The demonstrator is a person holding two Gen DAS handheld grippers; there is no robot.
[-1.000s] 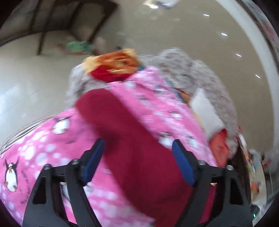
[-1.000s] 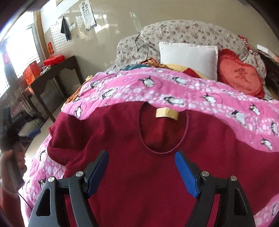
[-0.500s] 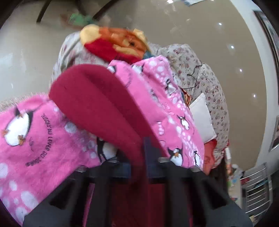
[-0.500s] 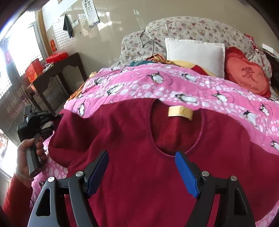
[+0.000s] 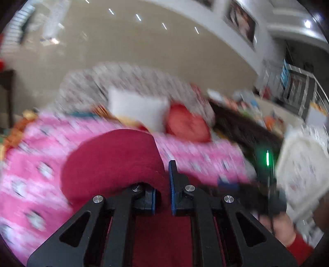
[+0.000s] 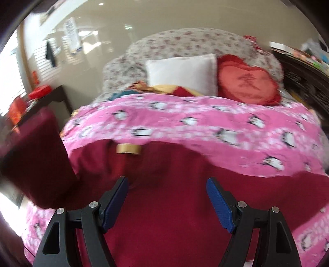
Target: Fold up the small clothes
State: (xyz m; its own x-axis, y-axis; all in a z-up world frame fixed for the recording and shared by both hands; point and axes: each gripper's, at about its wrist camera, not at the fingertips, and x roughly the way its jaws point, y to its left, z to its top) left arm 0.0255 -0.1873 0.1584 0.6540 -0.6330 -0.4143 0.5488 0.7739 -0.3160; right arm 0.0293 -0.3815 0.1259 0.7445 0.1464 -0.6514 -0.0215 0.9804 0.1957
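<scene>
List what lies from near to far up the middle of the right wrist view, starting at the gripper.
right gripper, jaws apart → dark red top → its tan neck label → pink penguin blanket → white pillow → floral bedding → wall.

Beige glossy wall (image 6: 115, 18), bright window (image 6: 10, 67) (left), dark side table (image 6: 51, 96).

A dark red sweater (image 6: 174, 201) with a tan neck label (image 6: 128, 149) lies between blue-padded black jaws, on a pink blanket (image 6: 205, 123) patterned with black-and-white penguins and pale spots. Beyond the jaws sit a plain white pillow (image 6: 183, 74), a red heart-shaped cushion (image 6: 248, 82) and a grey floral quilt (image 6: 185, 43).
</scene>
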